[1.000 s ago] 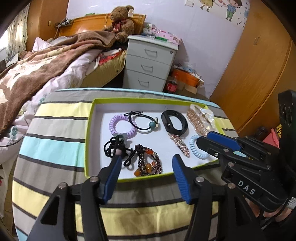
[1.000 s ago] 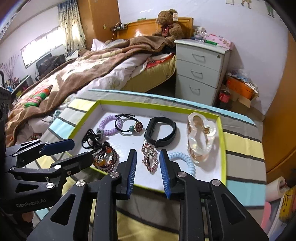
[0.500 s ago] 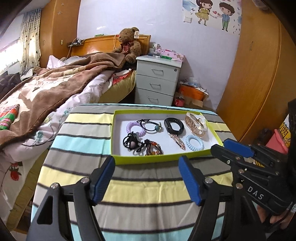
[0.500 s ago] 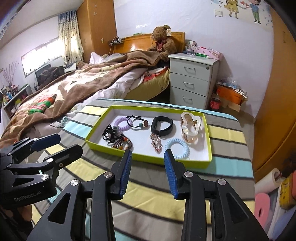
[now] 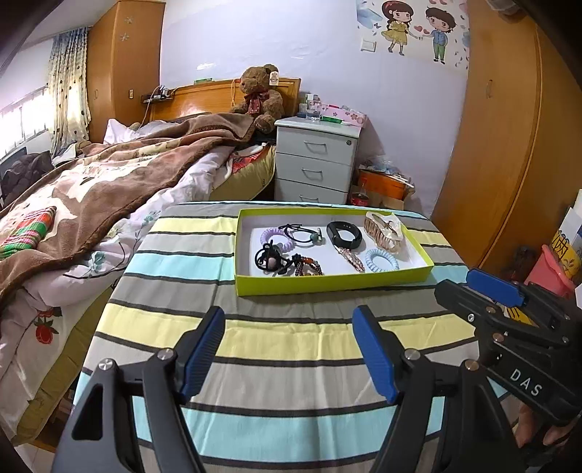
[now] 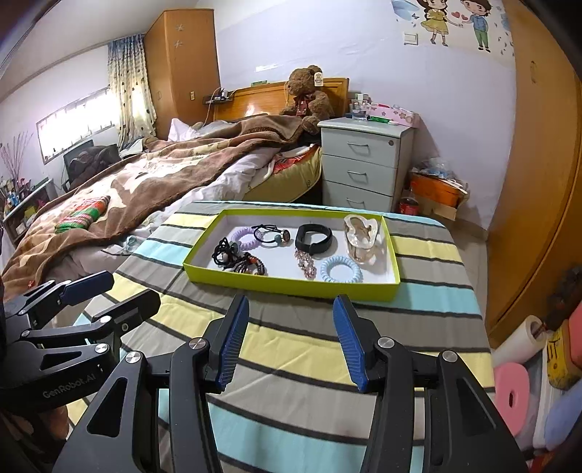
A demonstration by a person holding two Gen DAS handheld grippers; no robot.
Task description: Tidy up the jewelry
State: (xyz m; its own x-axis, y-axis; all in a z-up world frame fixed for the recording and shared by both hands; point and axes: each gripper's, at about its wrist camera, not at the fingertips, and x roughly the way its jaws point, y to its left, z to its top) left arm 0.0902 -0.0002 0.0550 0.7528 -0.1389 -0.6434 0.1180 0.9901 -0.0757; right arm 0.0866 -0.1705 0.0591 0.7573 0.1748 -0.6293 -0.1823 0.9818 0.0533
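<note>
- A home bedroom is shown.
- A bed point(image 6: 152, 182) is covered by a rumpled brown blanket point(image 6: 203, 152), with a teddy bear point(image 6: 307, 96) seated against its wooden headboard.
- A pale three-drawer nightstand point(image 6: 363, 163) is placed beside the bed.
- Tall wooden wardrobes point(image 6: 538, 182) are set along the walls.
- A cartoon couple sticker point(image 6: 456, 20) is fixed to the lilac wall.
- A patterned curtain point(image 6: 129, 83) is hung at the window.

- Green tray point(image 5: 327, 283), white inside, sits far on the striped table.
- Left in it: purple coil tie point(image 5: 271, 236), black ties point(image 5: 269, 256), beads point(image 5: 307, 267).
- Right: black band point(image 5: 343, 234), blue coil point(image 5: 382, 259), clear claw clip point(image 5: 385, 229).
</note>
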